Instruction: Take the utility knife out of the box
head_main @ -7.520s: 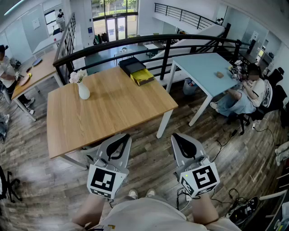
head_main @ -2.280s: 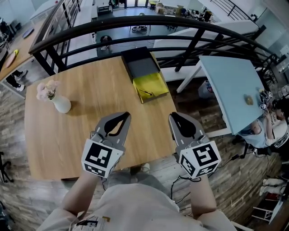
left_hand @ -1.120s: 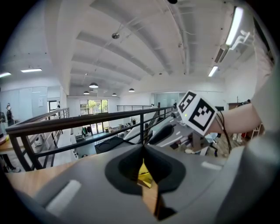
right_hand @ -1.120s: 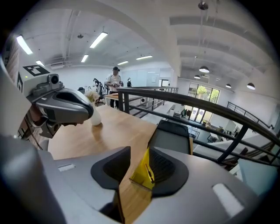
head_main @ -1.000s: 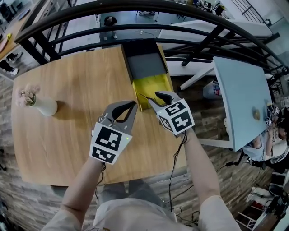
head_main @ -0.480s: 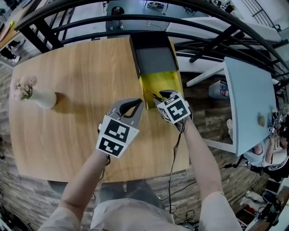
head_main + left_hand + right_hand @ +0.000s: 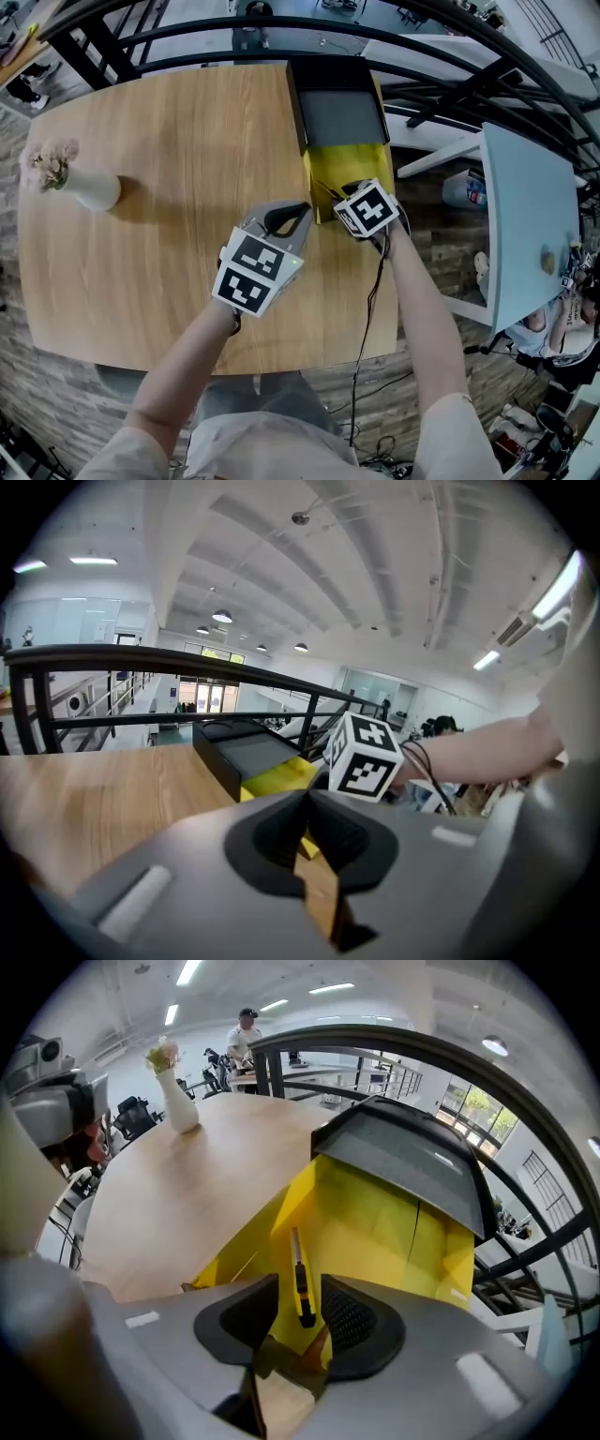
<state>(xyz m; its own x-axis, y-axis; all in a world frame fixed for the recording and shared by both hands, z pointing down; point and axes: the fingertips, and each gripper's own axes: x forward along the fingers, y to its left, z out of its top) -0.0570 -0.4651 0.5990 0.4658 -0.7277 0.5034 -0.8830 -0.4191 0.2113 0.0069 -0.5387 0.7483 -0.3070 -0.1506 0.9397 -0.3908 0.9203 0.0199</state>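
Note:
A black box [image 7: 337,108] lies at the wooden table's far right edge, its yellow inner tray [image 7: 342,164] slid out towards me. In the right gripper view a yellow and black utility knife [image 7: 298,1274] lies lengthwise in the tray [image 7: 375,1232]. My right gripper [image 7: 300,1296] is open, and the knife's near end sits between its jaws with a gap on each side. From the head view, the right gripper [image 7: 354,190] hangs over the tray's near end. My left gripper [image 7: 300,210] is shut on nothing, just left of the tray above the tabletop, and in its own view [image 7: 307,797] faces the box.
A white vase of flowers [image 7: 89,189] stands far left on the table [image 7: 169,262]. A black railing [image 7: 281,28] runs behind the table's far edge. A light blue table [image 7: 525,225] is to the right across a gap. A person [image 7: 246,1030] stands far off.
My right gripper has moved forward over the yellow tray and come down with the knife's end between its jaws. My left gripper has shifted a little right, closer to the tray.

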